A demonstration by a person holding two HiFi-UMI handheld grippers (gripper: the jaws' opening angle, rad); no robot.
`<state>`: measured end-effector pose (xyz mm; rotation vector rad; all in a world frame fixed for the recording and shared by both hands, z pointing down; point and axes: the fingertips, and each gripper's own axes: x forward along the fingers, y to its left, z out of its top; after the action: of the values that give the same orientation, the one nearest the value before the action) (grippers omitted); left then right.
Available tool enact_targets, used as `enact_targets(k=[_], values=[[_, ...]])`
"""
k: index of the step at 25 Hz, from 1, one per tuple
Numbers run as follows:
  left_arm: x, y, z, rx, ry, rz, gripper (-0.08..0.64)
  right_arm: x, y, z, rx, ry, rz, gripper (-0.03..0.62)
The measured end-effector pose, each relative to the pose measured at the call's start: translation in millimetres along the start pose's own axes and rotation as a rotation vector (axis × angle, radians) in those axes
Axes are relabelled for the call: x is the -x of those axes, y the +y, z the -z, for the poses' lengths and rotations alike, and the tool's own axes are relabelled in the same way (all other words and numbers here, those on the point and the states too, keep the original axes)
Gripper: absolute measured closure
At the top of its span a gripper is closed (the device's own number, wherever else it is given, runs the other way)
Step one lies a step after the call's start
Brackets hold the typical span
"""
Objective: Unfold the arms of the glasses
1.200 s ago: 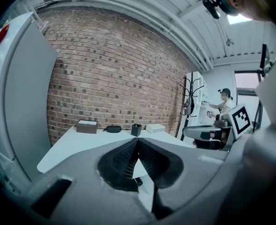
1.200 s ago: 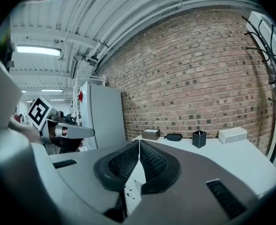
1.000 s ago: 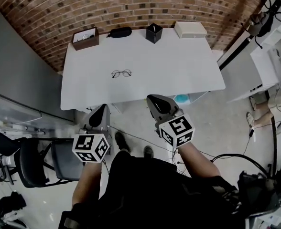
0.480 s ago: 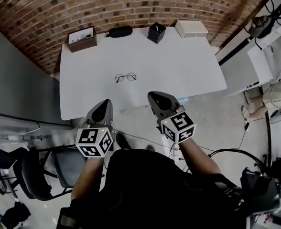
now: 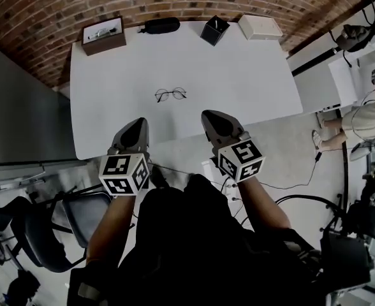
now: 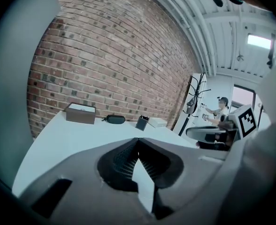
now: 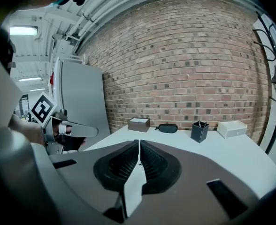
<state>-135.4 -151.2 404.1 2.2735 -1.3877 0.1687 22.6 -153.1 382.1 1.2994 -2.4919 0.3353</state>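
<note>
A pair of thin round wire-rimmed glasses (image 5: 170, 94) lies on the white table (image 5: 238, 81), near its middle. Both grippers hover over the table's near edge, short of the glasses. My left gripper (image 5: 138, 121) is shut with nothing in it and sits below and left of the glasses. The right gripper (image 5: 211, 115) is also shut and empty, below and right of them. In the left gripper view the jaws (image 6: 138, 139) meet at the tips; the same holds in the right gripper view (image 7: 138, 142). The glasses are hidden behind the jaws in both gripper views.
Along the table's far edge by the brick wall stand a brown box (image 5: 102, 36), a black glasses case (image 5: 161, 25), a black pen holder (image 5: 214, 30) and a white box (image 5: 260, 27). A black chair (image 5: 53, 225) is on the floor at left. A person (image 5: 360, 123) sits at right.
Both grippers have moved forward from over the floor to the table's near edge, closer to the glasses. Their jaws stayed shut.
</note>
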Motion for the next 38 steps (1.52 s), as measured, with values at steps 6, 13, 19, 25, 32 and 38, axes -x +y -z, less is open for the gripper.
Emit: enact_targets(k=[6, 13, 19, 25, 32, 38], values=[[-29, 3, 20, 0.028, 0.094, 0.055, 0.551, -32, -11, 15, -0.002, 0.057, -0.031, 0.581], [-73, 22, 36, 0.038, 0.134, -0.020, 0.540, -81, -42, 54, -0.003, 0.163, -0.089, 0.581], [-110, 27, 65, 0.055, 0.233, -0.034, 0.443, -116, -64, 85, 0.005, 0.221, -0.140, 0.581], [-144, 34, 100, -0.018, 0.344, -0.053, 0.440, -143, -71, 125, 0.015, 0.321, -0.194, 0.576], [-177, 64, 143, -0.033, 0.452, -0.085, 0.431, -168, -80, 159, 0.034, 0.414, -0.214, 0.513], [-187, 79, 155, -0.026, 0.488, -0.115, 0.431, -185, -81, 174, 0.057, 0.457, -0.211, 0.512]])
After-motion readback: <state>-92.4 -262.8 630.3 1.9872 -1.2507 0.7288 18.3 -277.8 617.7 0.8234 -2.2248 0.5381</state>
